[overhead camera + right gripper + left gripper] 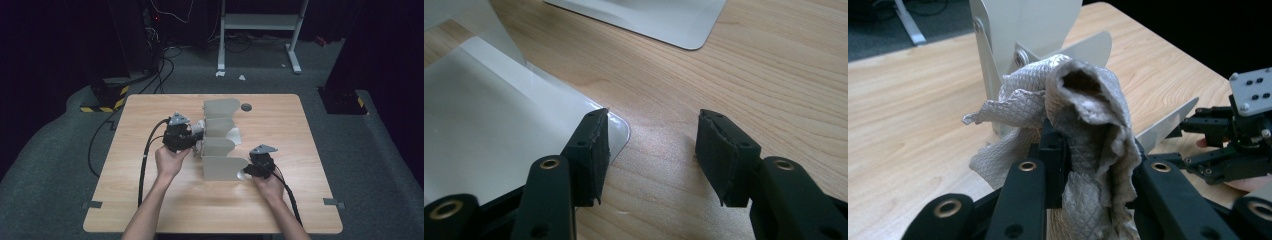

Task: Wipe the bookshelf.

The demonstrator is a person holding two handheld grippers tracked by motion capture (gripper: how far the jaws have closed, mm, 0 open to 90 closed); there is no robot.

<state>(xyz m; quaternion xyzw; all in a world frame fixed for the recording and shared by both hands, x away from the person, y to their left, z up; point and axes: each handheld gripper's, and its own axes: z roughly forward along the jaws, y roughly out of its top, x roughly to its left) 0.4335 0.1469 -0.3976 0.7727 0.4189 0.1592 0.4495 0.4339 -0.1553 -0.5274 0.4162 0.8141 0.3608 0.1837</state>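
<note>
A pale grey rack (220, 145) of upright curved divider plates stands in the middle of the wooden table (150, 200). My left gripper (194, 140) is at the rack's left side, shut on a crumpled grey quilted cloth (198, 131). In the left gripper view the cloth (1083, 110) bulges up between the jaws of my left gripper (1093, 160), close to a divider (1023, 25). My right gripper (248, 171) rests at the rack's near right corner. In the right gripper view my right gripper (651, 145) is open, its left jaw over the rounded corner of a pale plate (499, 125), with bare wood between the jaws.
A small dark round disc (246, 107) lies on the table behind the rack. A white desk frame (260, 22) stands on the floor beyond the table, and cables (145, 165) trail off the left side. Bare wood lies to the left, right and front of the rack.
</note>
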